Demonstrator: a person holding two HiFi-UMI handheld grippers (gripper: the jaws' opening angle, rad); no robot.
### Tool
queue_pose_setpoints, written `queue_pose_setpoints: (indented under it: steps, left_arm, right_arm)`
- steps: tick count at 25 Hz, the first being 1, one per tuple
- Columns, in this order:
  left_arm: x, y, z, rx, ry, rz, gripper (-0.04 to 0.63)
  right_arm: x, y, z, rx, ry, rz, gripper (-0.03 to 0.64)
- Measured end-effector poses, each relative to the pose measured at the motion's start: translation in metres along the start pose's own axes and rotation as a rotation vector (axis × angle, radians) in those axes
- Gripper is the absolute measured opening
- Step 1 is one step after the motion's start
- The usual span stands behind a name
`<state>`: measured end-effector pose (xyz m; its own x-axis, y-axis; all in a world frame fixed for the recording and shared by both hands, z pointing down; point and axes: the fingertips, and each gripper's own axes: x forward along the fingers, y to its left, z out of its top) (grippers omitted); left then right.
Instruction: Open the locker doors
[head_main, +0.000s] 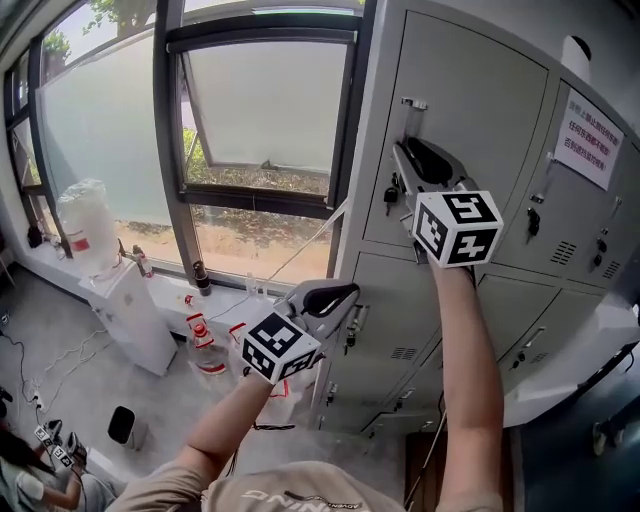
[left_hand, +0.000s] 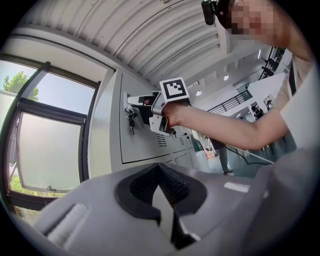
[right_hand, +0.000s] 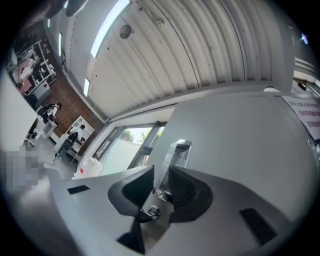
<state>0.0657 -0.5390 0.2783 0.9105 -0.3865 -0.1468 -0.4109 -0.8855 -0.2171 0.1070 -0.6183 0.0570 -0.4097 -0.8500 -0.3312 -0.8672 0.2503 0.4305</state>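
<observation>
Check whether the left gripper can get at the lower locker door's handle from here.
Probably yes: the left gripper sits right beside the lower door's handle with nothing between them, and the right gripper is out of the way up at the upper handle. The left jaws are shut, so open them first.

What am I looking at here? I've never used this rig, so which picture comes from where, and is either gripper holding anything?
There is no robot here: a person holds a two-jaw gripper in each hand, and the marker cubes are part of those grippers. The head view looks down from the person's head at grey lockers beside a window. The other two cameras ride on the grippers themselves. The right gripper has its jaws closed on the handle of the upper door, which looks shut. The left gripper is lower down, jaws together, holding nothing.
</observation>
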Motion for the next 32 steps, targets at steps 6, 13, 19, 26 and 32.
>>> queue_pose_setpoints:
  steps: [6,13,19,26,32]
  left_arm:
    - [-0.011,0.01,-0.015,-0.028,-0.001,0.016,0.008]
    - [-0.026,0.017,-0.024,-0.056,0.0,0.03,0.008]
    - [-0.038,0.014,-0.025,-0.051,0.01,0.044,0.008]
    - [-0.042,-0.003,-0.024,-0.048,0.037,0.045,0.008]
    - [-0.042,-0.045,-0.019,-0.044,0.049,0.048,0.008]
  right_arm:
    - [0.015,-0.002,-0.003,0.025,0.049,-0.039,0.058]
    - [0.019,-0.005,-0.001,0.142,0.037,-0.066,0.057]
    - [-0.001,0.002,0.008,0.178,-0.005,-0.031,0.057]
    - [-0.07,0.02,0.045,0.109,-0.053,0.039,0.057]
    - [-0.168,0.013,0.079,0.04,-0.068,0.064,0.04]
